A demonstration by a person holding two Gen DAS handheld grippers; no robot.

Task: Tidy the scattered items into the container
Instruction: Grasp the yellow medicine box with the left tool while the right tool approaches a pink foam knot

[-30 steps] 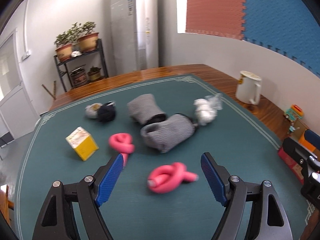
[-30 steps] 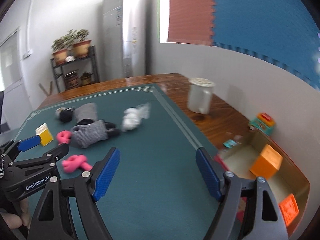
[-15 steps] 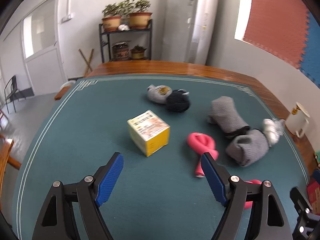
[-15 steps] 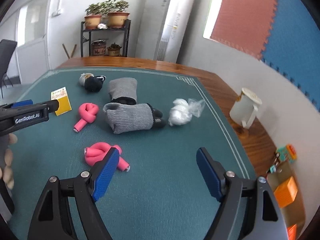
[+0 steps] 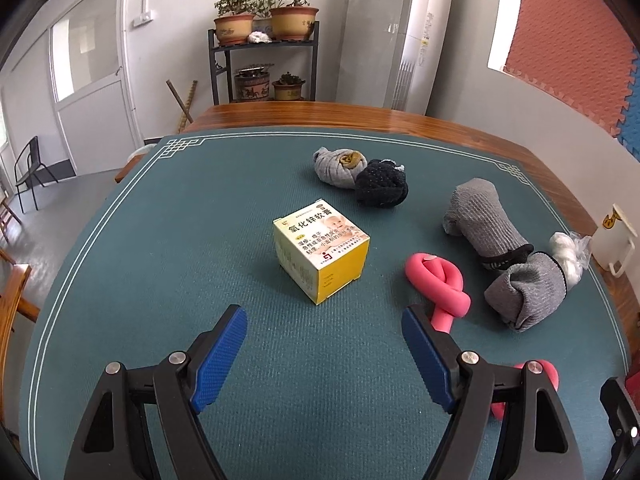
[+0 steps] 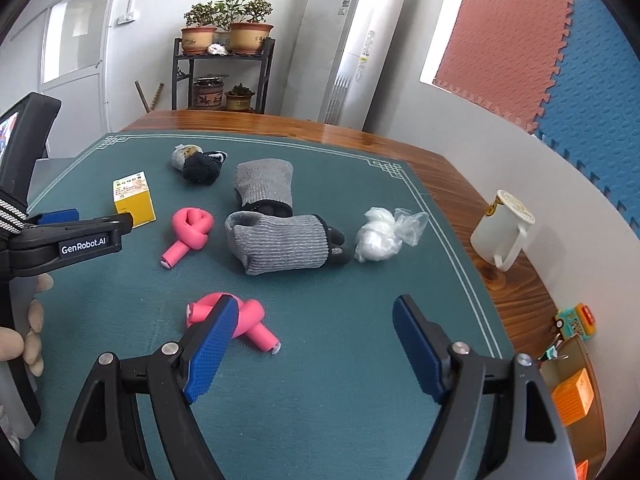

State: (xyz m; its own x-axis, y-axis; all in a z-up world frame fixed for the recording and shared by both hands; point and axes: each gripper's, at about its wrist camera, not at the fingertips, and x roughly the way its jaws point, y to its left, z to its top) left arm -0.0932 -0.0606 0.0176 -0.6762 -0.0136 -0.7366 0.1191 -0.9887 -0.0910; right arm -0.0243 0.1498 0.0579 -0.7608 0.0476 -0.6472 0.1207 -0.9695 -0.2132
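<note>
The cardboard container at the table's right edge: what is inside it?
Inside the brown cardboard container, an orange cube-shaped box shows. The right gripper frame covers the rest of its floor.

The left gripper [image 5: 324,340] has swung from facing the pink foam knots and grey socks a second ago to face the yellow box [image 5: 321,250], which now sits centred just ahead of its spread fingers [image 5: 219,356] at 12 o'clock; half a second ago the box lay farther off. The upper pink knot [image 5: 438,282] has slid to 2 o'clock, beside the right finger. The right gripper [image 6: 308,348] has turned away from the cardboard container [image 6: 572,396], now at 4 o'clock at the frame edge, toward the worktop [image 6: 320,400]; the lower pink knot [image 6: 248,320] now lies against its left finger, partly hidden
</note>
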